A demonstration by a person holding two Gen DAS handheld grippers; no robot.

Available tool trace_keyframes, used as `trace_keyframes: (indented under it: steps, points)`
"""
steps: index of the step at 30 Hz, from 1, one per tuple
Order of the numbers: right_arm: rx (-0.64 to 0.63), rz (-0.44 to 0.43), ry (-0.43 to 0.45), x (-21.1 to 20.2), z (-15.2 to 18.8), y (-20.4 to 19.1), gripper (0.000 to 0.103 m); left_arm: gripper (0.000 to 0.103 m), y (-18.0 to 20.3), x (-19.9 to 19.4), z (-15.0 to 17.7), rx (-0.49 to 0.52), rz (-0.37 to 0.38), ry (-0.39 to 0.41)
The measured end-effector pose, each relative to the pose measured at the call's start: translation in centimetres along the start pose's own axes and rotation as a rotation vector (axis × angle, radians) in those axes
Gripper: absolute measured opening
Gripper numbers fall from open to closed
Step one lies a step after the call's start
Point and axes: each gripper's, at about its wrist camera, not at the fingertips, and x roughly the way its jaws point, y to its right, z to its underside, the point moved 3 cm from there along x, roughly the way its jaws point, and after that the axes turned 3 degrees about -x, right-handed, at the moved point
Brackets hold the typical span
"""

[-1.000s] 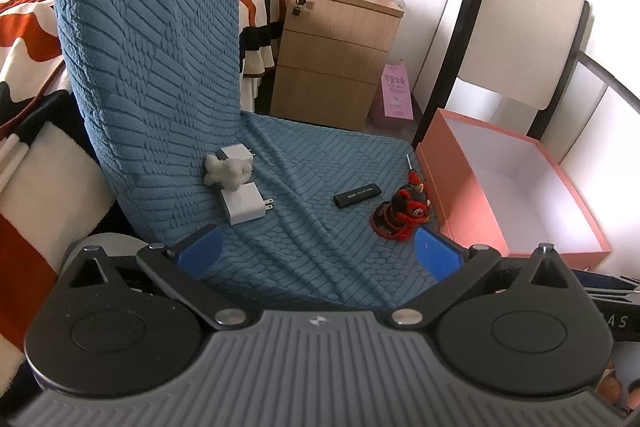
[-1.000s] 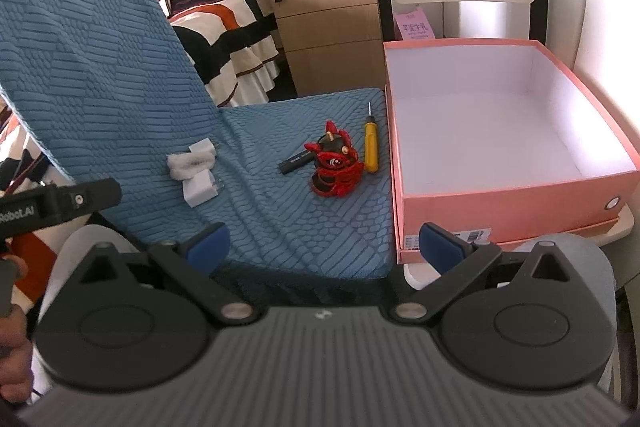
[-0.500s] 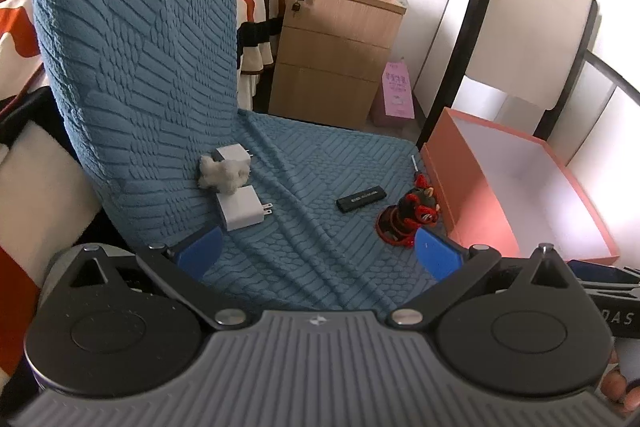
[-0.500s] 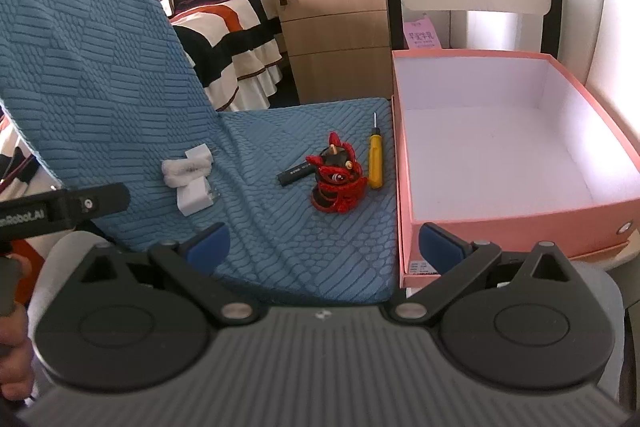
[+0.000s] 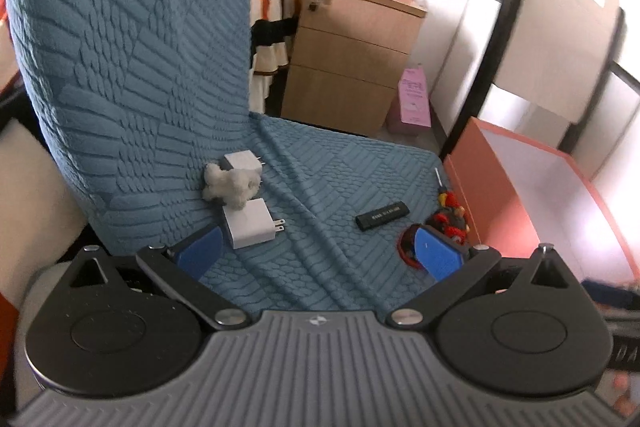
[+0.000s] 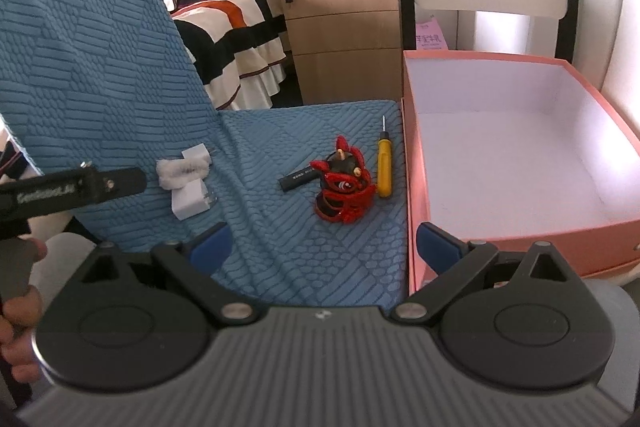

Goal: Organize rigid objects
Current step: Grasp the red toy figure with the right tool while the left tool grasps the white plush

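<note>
**Both grippers wide open over the blue seat, nothing held**

Your left gripper (image 5: 316, 251) hovers low over the blue textured cover (image 5: 320, 187) of the seat, its blue fingers spread wide with nothing between them. Your right gripper (image 6: 322, 245) is likewise spread wide and empty, sitting at the front edge of the seat with its right finger in front of the pink box (image 6: 416, 187).

The things to sort all lie on the seat. By the backrest you have two white plug adapters (image 5: 250, 223) with a small white fluffy figure (image 5: 230, 183) lying between them and touching both. Towards the middle lies a black stick (image 5: 382, 215), flat and apart from the adapters. Just beside it is a red figurine (image 6: 344, 187), upright on its round base; in the left view your right-hand finger pad (image 5: 436, 253) covers part of it. A yellow-handled screwdriver (image 6: 385, 163) lies next to the figurine, parallel to the box wall and close to it.

The pink box stands open right of the seat, its white inside bare. Your left hand (image 6: 20, 311) on its handle shows at the edge of the right view. Behind stand a wooden drawer cabinet (image 6: 344, 27) and a striped bed (image 6: 228, 31).
</note>
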Motion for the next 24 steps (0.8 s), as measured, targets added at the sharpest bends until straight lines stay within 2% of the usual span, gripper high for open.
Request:
trace_keyframes:
  steps: [11,16,19,21,24]
  points:
    - [-0.059,-0.005,0.017,3.5,-1.2,-0.6,0.1,0.103,0.1,5.1,-1.1,0.046,-0.04,0.035]
    - [-0.107,0.005,0.035,5.5,-1.7,-0.9,0.1,0.103,-0.9,8.5,-0.7,0.111,-0.129,0.021]
    - [-0.138,0.015,0.038,7.0,-2.0,-1.0,0.093,0.103,-1.7,10.2,-0.2,0.124,-0.15,0.011]
    - [-0.153,0.018,0.041,8.0,-2.2,-1.1,0.084,0.103,-2.1,11.2,-0.1,0.128,-0.161,-0.009]
    - [-0.187,0.034,0.045,9.3,-2.4,-1.5,0.077,0.103,-2.3,12.0,-0.2,0.14,-0.176,-0.007]
